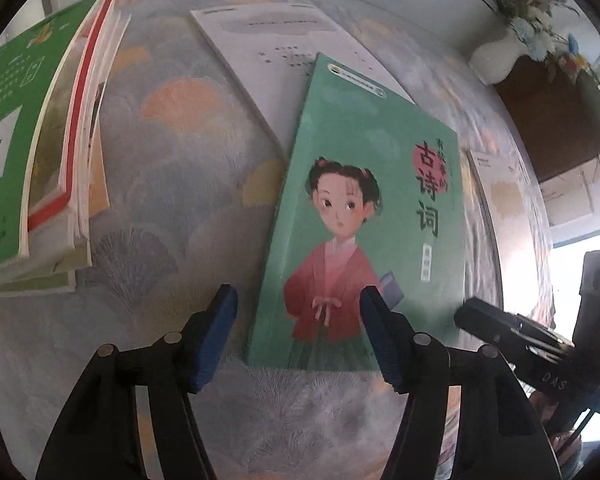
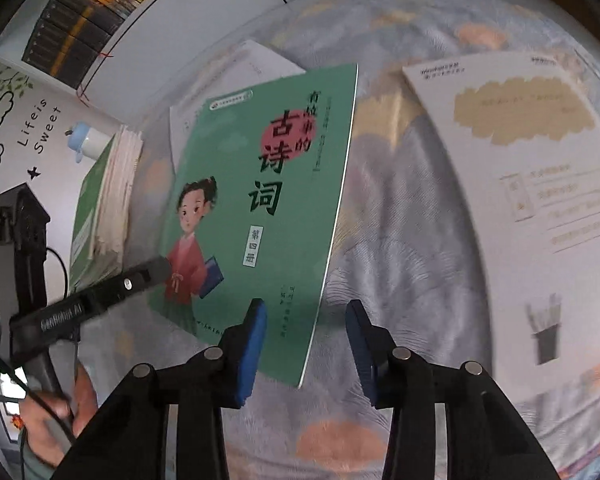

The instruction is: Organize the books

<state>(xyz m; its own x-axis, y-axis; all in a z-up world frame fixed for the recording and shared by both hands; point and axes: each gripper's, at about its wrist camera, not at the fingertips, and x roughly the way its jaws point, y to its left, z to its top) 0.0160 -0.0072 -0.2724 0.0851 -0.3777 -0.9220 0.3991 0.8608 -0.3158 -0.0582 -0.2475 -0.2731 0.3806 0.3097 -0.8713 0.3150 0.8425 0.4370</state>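
Note:
A green book with a girl in red on its cover lies on the patterned tablecloth, partly over a white booklet. It also shows in the right wrist view. My left gripper is open and empty, its fingers on either side of the book's near left corner. My right gripper is open and empty at the book's near right corner. A stack of books with a green one on top stands at the left. A second white booklet lies to the right.
The floral tablecloth covers the table. A white vase with flowers stands at the back right. A blue and white bottle stands behind the stack. The right gripper's body shows at the book's right.

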